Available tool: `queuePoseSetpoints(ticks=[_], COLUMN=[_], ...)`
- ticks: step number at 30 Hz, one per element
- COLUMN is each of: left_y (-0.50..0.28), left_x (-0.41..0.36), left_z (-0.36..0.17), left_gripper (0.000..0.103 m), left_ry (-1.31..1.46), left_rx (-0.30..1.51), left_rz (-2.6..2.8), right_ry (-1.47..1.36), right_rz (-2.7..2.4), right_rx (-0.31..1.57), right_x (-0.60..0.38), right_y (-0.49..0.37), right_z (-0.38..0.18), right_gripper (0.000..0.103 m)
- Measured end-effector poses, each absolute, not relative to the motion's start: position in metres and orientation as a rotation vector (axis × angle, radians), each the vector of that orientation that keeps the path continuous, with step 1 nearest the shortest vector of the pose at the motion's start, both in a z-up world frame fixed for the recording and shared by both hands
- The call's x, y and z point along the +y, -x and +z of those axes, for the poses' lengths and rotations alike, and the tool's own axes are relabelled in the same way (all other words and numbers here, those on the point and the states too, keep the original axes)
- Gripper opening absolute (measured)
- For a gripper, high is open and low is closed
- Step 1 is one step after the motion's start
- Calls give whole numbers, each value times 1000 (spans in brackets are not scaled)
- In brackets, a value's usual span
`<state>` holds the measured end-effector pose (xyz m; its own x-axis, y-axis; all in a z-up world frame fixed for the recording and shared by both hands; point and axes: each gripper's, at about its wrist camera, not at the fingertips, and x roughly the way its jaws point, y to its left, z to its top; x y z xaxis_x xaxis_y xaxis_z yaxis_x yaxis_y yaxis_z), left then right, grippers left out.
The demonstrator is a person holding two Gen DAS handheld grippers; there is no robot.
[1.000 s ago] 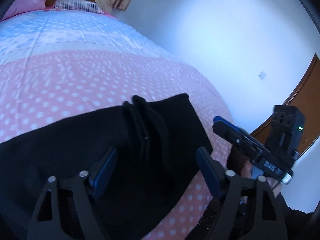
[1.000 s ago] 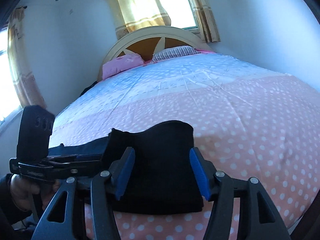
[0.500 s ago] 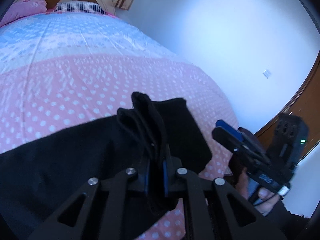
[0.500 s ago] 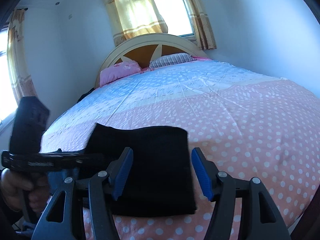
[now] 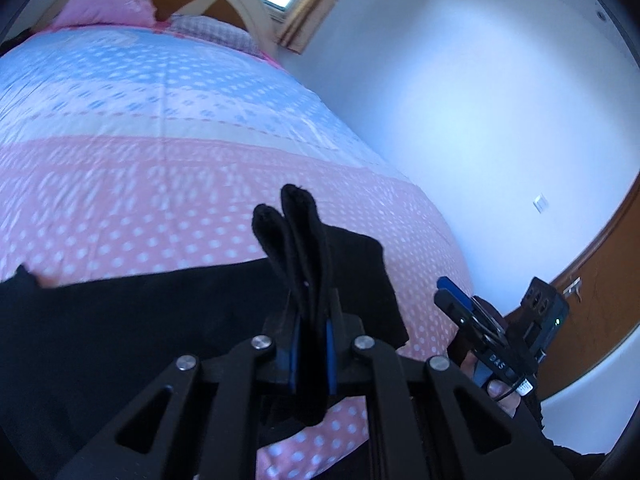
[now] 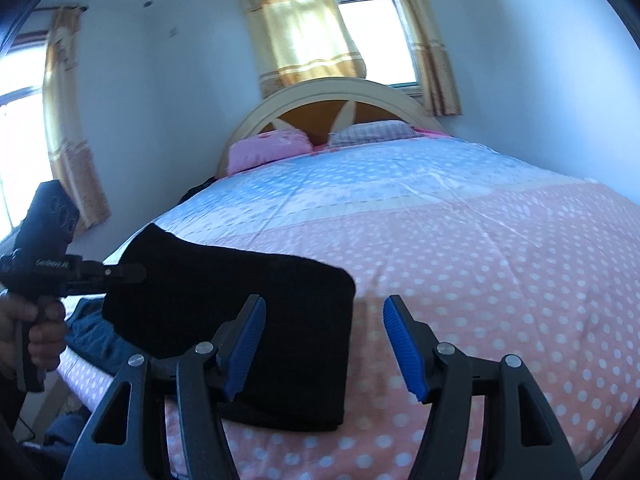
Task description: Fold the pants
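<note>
Black pants [image 5: 120,328] lie folded across the near end of a pink and blue dotted bed [image 5: 160,184]. My left gripper [image 5: 311,320] is shut on a bunched edge of the pants, and two folds of cloth stick up past its fingers. In the right wrist view the pants [image 6: 280,320] show as a dark slab, with the left gripper [image 6: 128,270] lifting their left end. My right gripper [image 6: 325,304] stands open above the pants' right edge with nothing between its fingers. It also shows at the right of the left wrist view as the right gripper [image 5: 456,292].
Two pillows [image 6: 272,148] lie against the arched headboard [image 6: 340,96] at the far end. Blue denim cloth [image 6: 92,336] hangs at the bed's near left edge. A white wall [image 5: 480,120] and a wooden door [image 5: 600,272] stand to the right.
My left gripper went from open to shut on the pants' edge and lifted it. The right gripper stayed open and shifted right, past the pants' right edge.
</note>
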<state>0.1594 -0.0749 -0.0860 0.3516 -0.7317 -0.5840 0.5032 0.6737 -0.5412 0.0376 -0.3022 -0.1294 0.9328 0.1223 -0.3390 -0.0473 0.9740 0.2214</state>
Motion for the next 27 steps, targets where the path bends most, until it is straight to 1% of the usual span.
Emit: queuePoseSetpoints(ticks=[13, 15, 18, 20, 25, 27], left_y=[-170, -170, -171, -172, -175, -175], left_x=[-16, -10, -6, -4, -3, -4], left_z=[-118, -123, -136, -149, -162, -161], left_gripper=[11, 11, 11, 11, 11, 11], left_ry=[418, 420, 417, 420, 414, 400], left_rx=[957, 970, 1002, 1029, 1038, 1034], left_rz=[-680, -664, -638, -618, -607, -616], right_ry=[-43, -29, -15, -19, -8, -58], right_rz=[292, 302, 261, 249, 282, 290], right_rx=[420, 464, 589, 627, 626, 608], right_x=[-238, -232, -229, -231, -228, -235], right_y=[-43, -49, -68, -74, -70, -71], right_z=[-144, -150, -166, -174, -169, -162], right_gripper=[63, 63, 63, 63, 64, 64])
